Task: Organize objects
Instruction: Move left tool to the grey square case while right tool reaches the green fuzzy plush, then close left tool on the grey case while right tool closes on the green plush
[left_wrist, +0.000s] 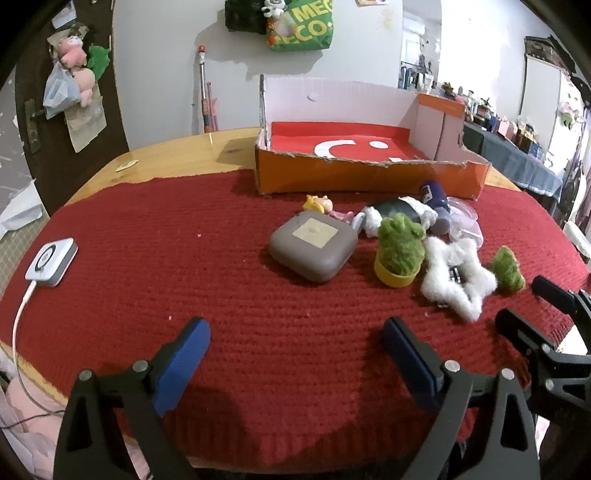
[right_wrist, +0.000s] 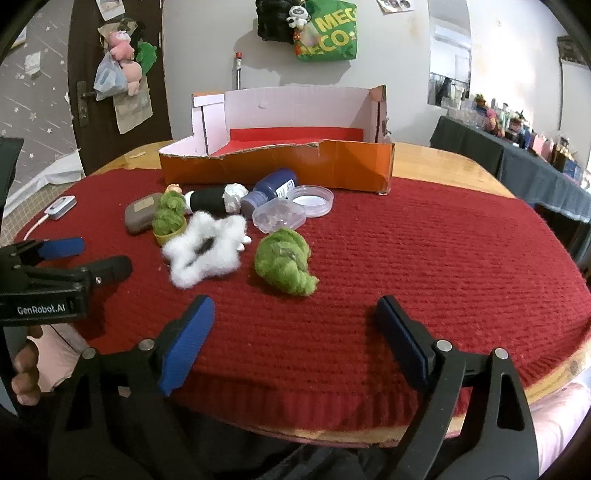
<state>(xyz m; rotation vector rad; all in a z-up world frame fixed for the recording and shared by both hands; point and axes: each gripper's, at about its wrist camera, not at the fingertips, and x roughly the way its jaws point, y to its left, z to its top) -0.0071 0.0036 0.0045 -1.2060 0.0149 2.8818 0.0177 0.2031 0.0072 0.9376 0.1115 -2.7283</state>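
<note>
A pile of small objects lies on the red knitted mat (left_wrist: 184, 240): a grey square case (left_wrist: 312, 247), a fuzzy green cactus in a yellow pot (left_wrist: 397, 254), a white fluffy star (left_wrist: 458, 277), a loose green fuzzy lump (right_wrist: 286, 260), a dark blue bottle (right_wrist: 273, 190), clear plastic lids (right_wrist: 312, 199) and a small doll (left_wrist: 321, 205). An open orange cardboard box (left_wrist: 369, 171) with a red floor stands behind them. My left gripper (left_wrist: 295, 347) is open and empty, short of the case. My right gripper (right_wrist: 295, 325) is open and empty, just before the green lump.
A white charger puck with a cable (left_wrist: 51, 260) lies at the mat's left edge. The wooden table edge (right_wrist: 554, 384) runs close on the right. Bags and plush toys hang on the wall and door behind.
</note>
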